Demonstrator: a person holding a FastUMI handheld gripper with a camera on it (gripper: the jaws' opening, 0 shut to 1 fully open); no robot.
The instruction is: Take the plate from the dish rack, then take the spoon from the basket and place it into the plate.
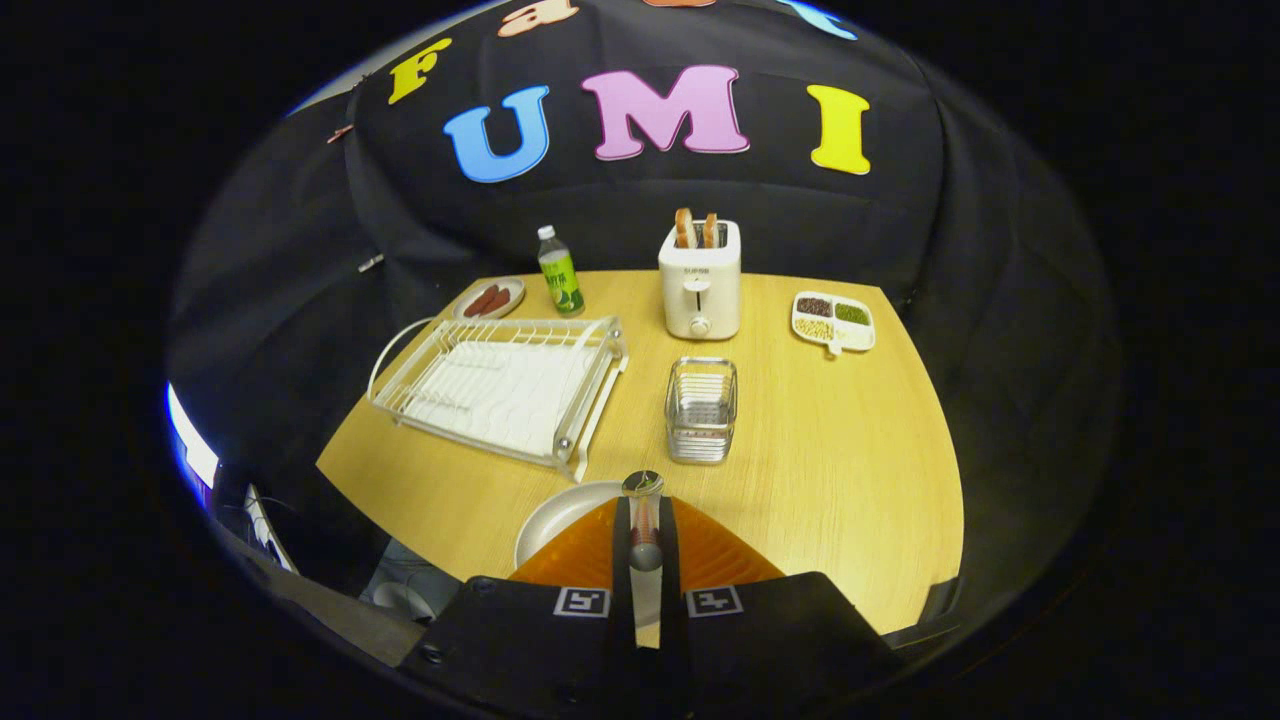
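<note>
My gripper (644, 525) is shut on the spoon (643, 490), whose metal bowl sticks out past the fingertips and whose handle runs back between the fingers. Right under and to the left of the fingers lies the white plate (556, 518) on the wooden table, partly hidden by them. Beyond the fingers stands the wire basket (701, 409) with nothing in it. The white dish rack (500, 392) sits further left, with no plate in it.
A white toaster (700, 278) with two slices stands at the back, a green-labelled bottle (559, 272) and a small dish of sausages (489, 299) to its left, a divided snack tray (833, 321) at the back right. The table (850, 460) ends close behind the plate.
</note>
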